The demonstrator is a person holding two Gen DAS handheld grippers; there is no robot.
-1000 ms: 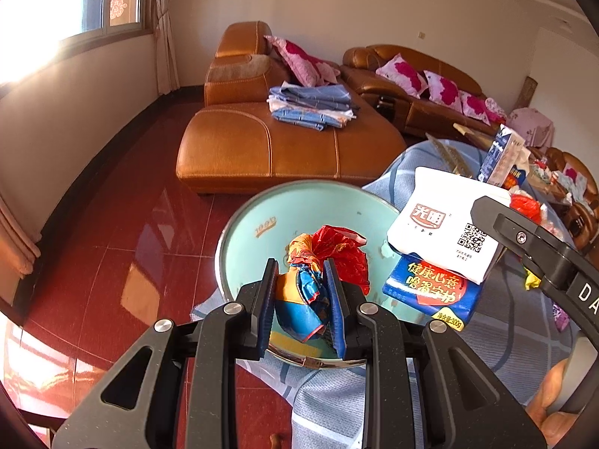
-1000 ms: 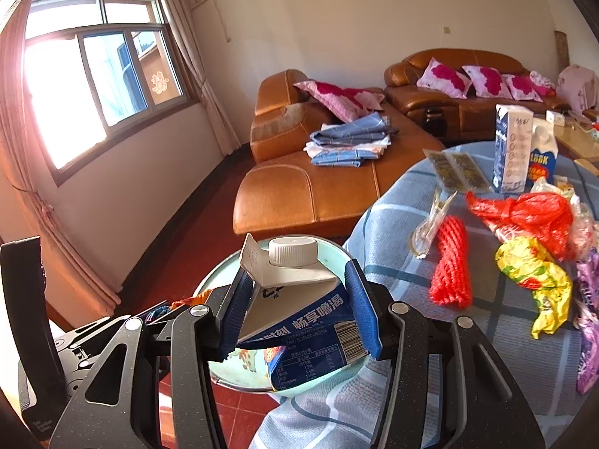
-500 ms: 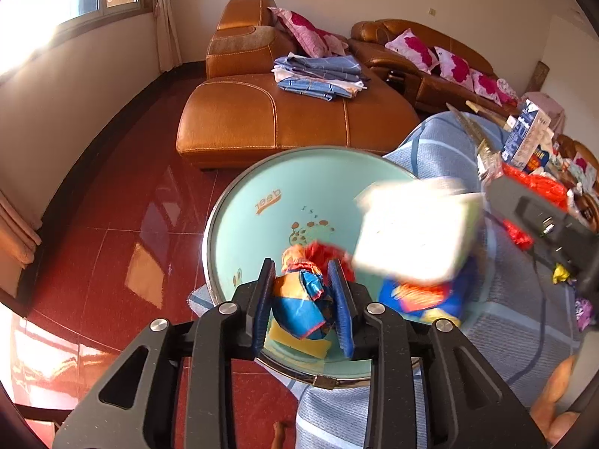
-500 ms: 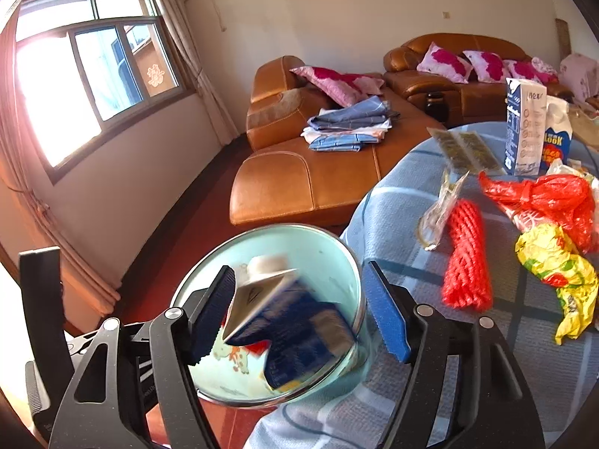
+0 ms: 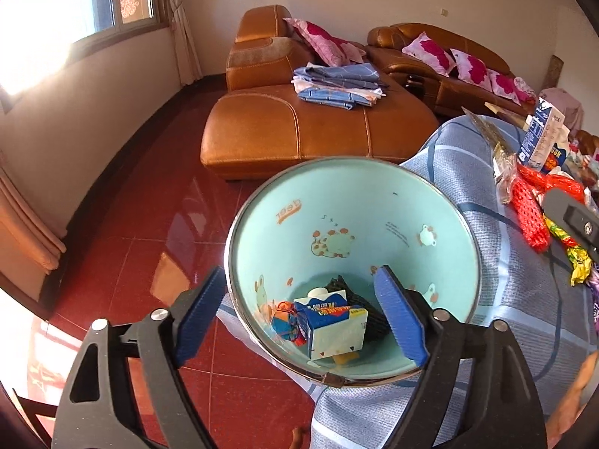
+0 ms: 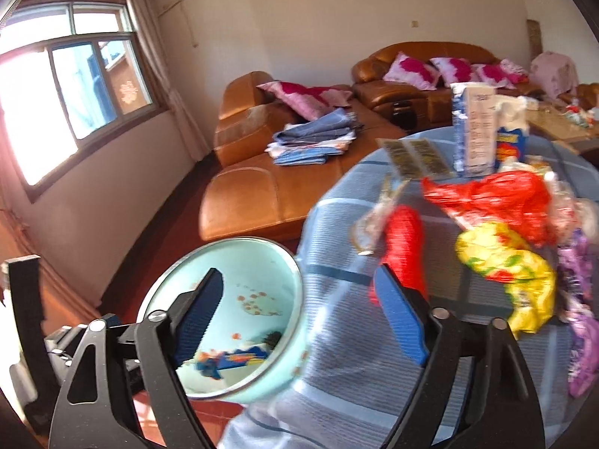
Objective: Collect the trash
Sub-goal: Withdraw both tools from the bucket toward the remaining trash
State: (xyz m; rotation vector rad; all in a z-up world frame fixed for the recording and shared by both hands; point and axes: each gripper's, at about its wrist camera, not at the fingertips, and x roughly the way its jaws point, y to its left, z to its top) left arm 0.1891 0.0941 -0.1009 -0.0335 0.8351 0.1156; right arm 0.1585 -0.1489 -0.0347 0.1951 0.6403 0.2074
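A light teal bin (image 5: pixel 337 202) stands on the floor against the table edge. At its bottom lie a blue-and-white milk carton (image 5: pixel 333 321) and a crumpled orange-blue wrapper (image 5: pixel 286 320). My left gripper (image 5: pixel 299 277) hangs over the bin mouth, its jaws opening, nothing between the pads. My right gripper (image 6: pixel 297 280) is over the table edge beside the bin (image 6: pixel 239 241), jaws also opening and empty. On the table lie a red mesh net (image 6: pixel 406 247), a red plastic bag (image 6: pixel 494 198), a yellow wrapper (image 6: pixel 513 269) and a clear wrapper (image 6: pixel 374 217).
The table wears a blue checked cloth (image 6: pixel 337 336). Two upright cartons (image 6: pixel 473 131) stand at its far side, with purple wrappers (image 6: pixel 580 299) at the right edge. An orange leather sofa (image 5: pixel 299 131) carries folded clothes (image 5: pixel 337 86). Red tiled floor (image 5: pixel 149 254) lies left of the bin.
The left gripper let go of the crumpled wrapper and the right let go of the milk carton; both dropped into the bin. Both jaws spread wide. The right gripper swung right toward the table.
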